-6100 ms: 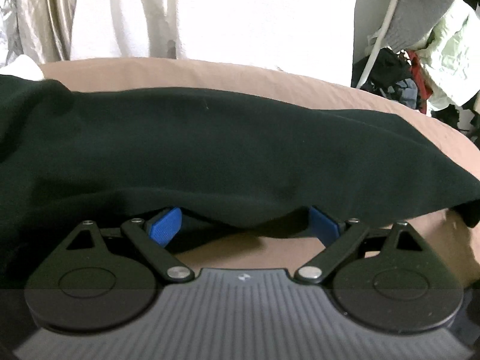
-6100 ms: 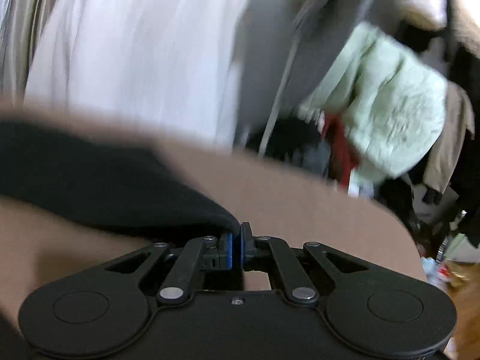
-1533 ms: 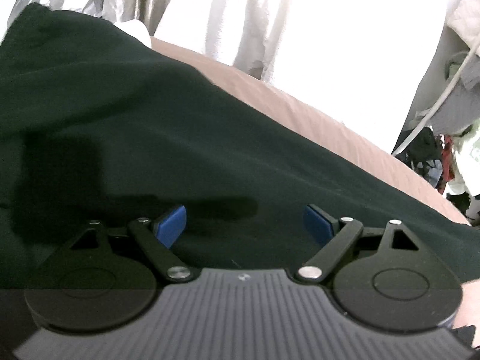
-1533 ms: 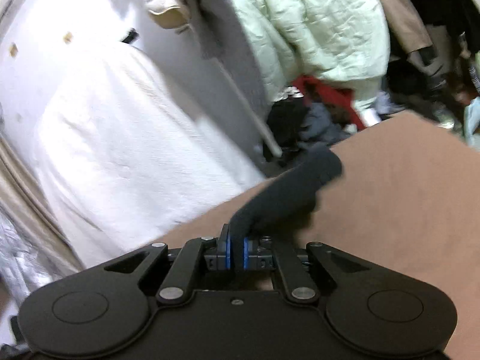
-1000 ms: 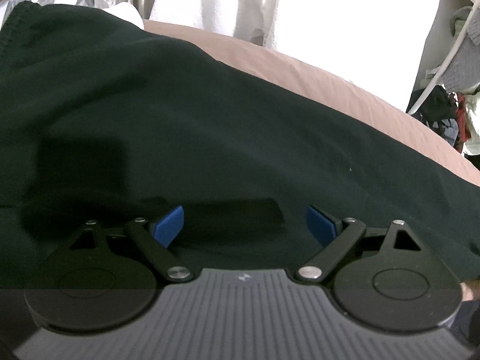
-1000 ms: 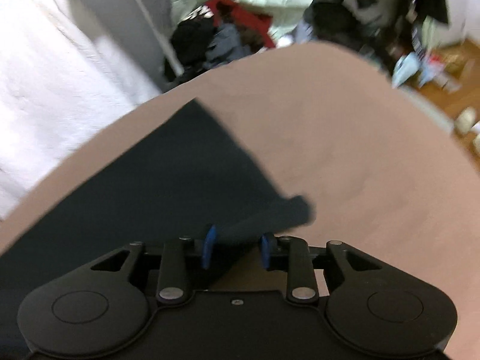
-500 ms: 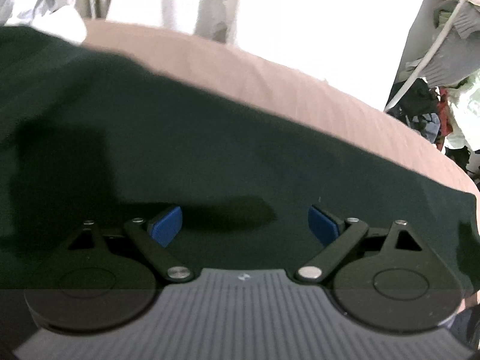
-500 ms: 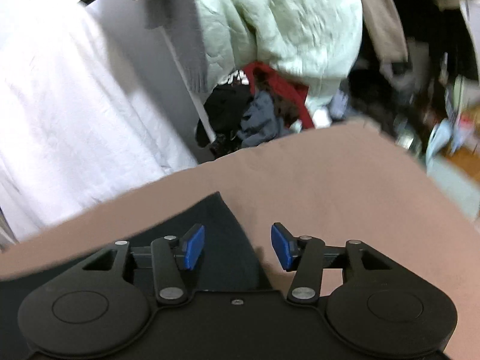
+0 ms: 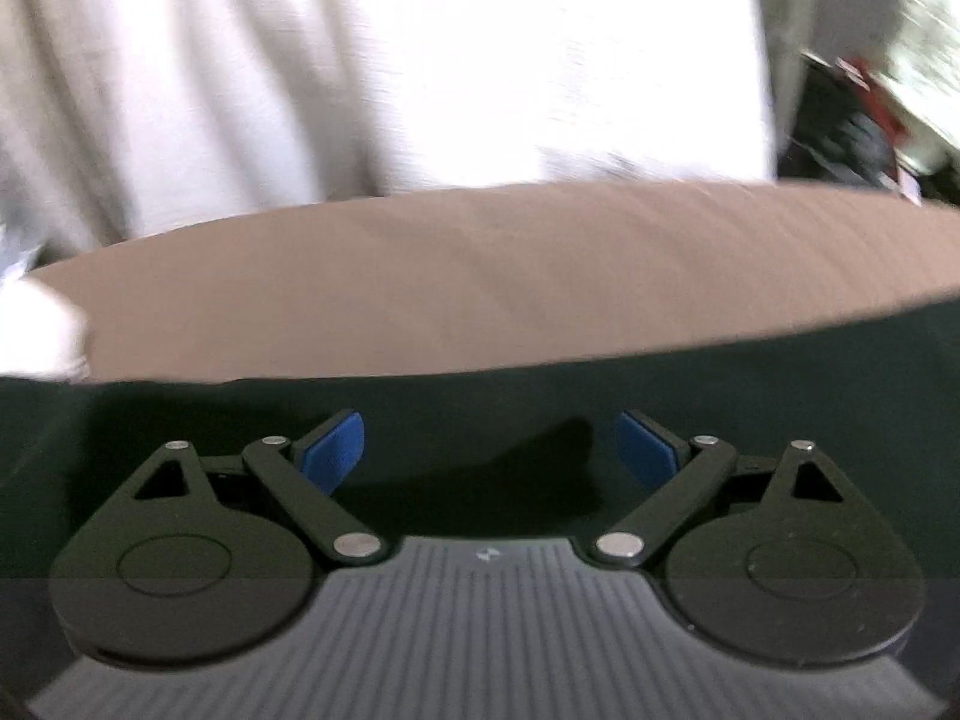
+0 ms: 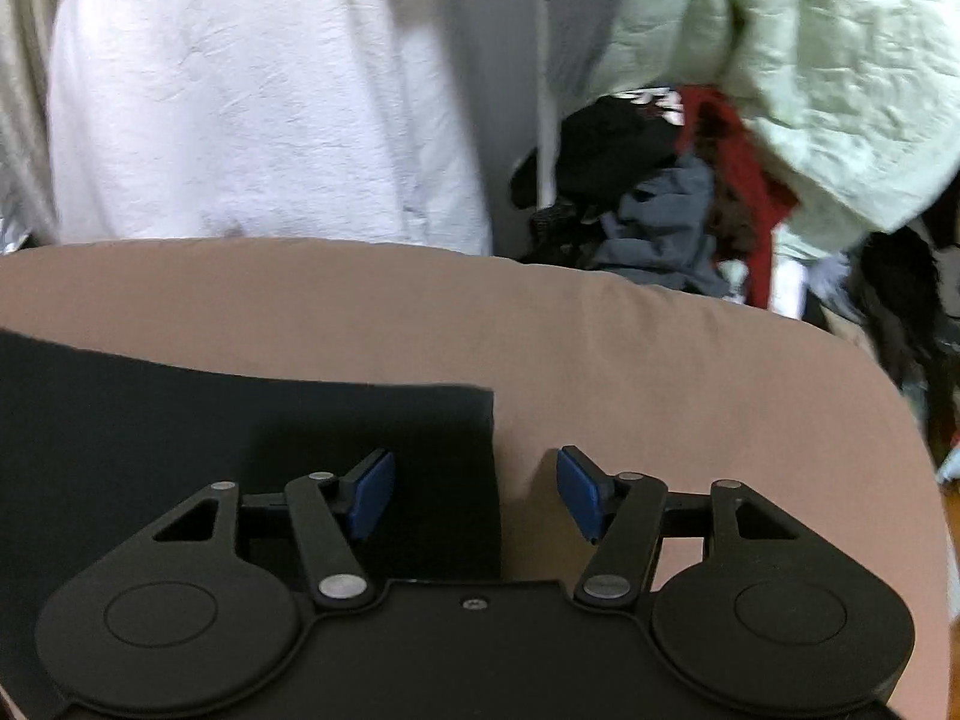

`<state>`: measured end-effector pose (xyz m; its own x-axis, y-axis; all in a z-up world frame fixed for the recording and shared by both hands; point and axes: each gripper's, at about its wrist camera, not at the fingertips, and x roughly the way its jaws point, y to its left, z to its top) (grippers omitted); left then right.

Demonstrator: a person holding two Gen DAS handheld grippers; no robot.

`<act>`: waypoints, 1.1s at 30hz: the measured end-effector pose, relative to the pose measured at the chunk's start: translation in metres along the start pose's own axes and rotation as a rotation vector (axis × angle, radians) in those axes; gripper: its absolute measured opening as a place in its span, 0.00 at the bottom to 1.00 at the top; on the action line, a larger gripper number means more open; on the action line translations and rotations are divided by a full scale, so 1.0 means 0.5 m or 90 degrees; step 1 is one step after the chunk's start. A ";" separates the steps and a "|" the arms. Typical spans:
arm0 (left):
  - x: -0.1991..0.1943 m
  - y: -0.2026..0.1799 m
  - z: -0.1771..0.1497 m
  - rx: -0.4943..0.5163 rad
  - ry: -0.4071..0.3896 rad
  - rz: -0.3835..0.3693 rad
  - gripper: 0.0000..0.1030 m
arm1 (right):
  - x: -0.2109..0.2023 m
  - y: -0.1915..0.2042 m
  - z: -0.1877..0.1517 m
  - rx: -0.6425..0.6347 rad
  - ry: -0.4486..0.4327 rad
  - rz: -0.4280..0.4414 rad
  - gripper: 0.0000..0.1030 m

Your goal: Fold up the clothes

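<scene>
Both tongs are released: the left gripper (image 9: 483,450) stands wide over the dark garment (image 9: 780,396), and the right gripper (image 10: 474,495) is opening above its corner (image 10: 480,396). Only the right view shows the clothes pile (image 10: 660,228) beyond the brown bed (image 10: 660,372).

- Left wrist cam sits right behind the left gripper (image 9: 483,450), looking forward and down past its blue pads. It's close over the dark garment (image 9: 780,396), with the tan bed cover (image 9: 480,276) ahead and a white curtain (image 9: 480,60) beyond. Bit blurry.
- Right wrist cam, same deal behind the right gripper (image 10: 477,495): close, angled down at the garment's corner (image 10: 468,402), which lies ahead-left of the claw.
- Both views share the garment (image 10: 180,420), bed cover (image 10: 660,360), curtain (image 10: 240,108) and the clothes pile (image 10: 660,210) ahead-right.
</scene>
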<state>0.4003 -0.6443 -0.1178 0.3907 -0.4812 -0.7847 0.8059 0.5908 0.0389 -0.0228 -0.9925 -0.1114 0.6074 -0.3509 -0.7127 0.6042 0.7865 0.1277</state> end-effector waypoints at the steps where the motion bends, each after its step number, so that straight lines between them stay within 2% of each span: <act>1: 0.015 -0.005 0.002 0.010 0.014 -0.017 0.89 | 0.007 -0.008 0.003 0.008 0.002 0.030 0.63; 3: 0.036 -0.015 0.009 0.026 0.027 -0.039 0.89 | 0.016 -0.009 0.005 0.007 -0.002 0.059 0.62; 6: 0.052 -0.027 0.022 0.053 0.032 -0.066 0.89 | 0.022 0.000 0.003 -0.011 -0.013 0.082 0.48; 7: 0.050 -0.030 0.027 0.062 0.026 -0.067 0.89 | 0.023 0.000 0.001 -0.019 -0.019 0.092 0.34; 8: 0.044 -0.030 0.035 0.074 0.014 -0.065 0.89 | 0.024 0.000 -0.001 -0.027 -0.025 0.103 0.24; 10: 0.032 -0.031 0.051 0.098 -0.008 -0.057 0.90 | 0.018 0.004 -0.007 -0.032 -0.045 0.098 0.23; 11: 0.029 -0.031 0.056 0.110 -0.015 -0.050 0.97 | 0.015 0.009 -0.009 -0.039 -0.055 0.085 0.23; 12: 0.035 -0.034 0.058 0.128 -0.012 -0.031 1.00 | 0.011 0.018 -0.011 -0.050 -0.064 0.067 0.22; 14: 0.066 -0.050 0.050 0.187 0.017 0.020 1.00 | 0.002 0.041 -0.016 -0.070 -0.084 0.036 0.22; 15: 0.086 -0.057 0.039 0.213 0.039 0.023 1.00 | -0.004 0.051 -0.019 -0.075 -0.097 0.022 0.23; 16: 0.096 -0.058 0.027 0.216 0.038 0.018 1.00 | -0.010 0.059 -0.024 -0.072 -0.111 0.012 0.23; 18: 0.092 -0.045 0.017 0.174 0.015 -0.005 1.00 | -0.023 0.065 -0.036 -0.051 -0.139 0.005 0.23; 22: 0.105 -0.005 0.015 0.073 0.045 -0.056 1.00 | -0.062 0.065 -0.051 -0.022 -0.209 0.003 0.22; 26: 0.114 -0.010 0.034 0.065 0.081 -0.044 0.98 | -0.095 0.083 -0.053 -0.033 -0.266 -0.012 0.21; 27: 0.114 -0.014 0.036 0.059 0.088 -0.038 0.94 | -0.101 0.087 -0.052 -0.032 -0.277 -0.014 0.21; 28: 0.109 -0.021 0.039 0.059 0.089 -0.032 0.77 | -0.104 0.089 -0.051 -0.026 -0.285 -0.014 0.21; 29: 0.096 -0.029 0.040 0.069 0.083 -0.026 0.50 | -0.105 0.090 -0.050 -0.020 -0.291 -0.015 0.21; 30: 0.080 -0.035 0.039 0.083 0.072 -0.012 0.34 | -0.106 0.091 -0.049 -0.013 -0.298 -0.015 0.21; 31: 0.067 -0.043 0.037 0.098 0.060 0.013 0.01 | -0.103 0.089 -0.047 0.004 -0.299 -0.015 0.21; 33: 0.049 -0.045 0.029 0.087 0.049 0.027 0.01 | -0.095 0.091 -0.049 0.036 -0.303 -0.024 0.21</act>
<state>0.3982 -0.6785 -0.1290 0.3945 -0.4032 -0.8257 0.8442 0.5138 0.1525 -0.0367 -0.9276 -0.0888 0.7453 -0.5829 -0.3238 0.6494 0.7447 0.1542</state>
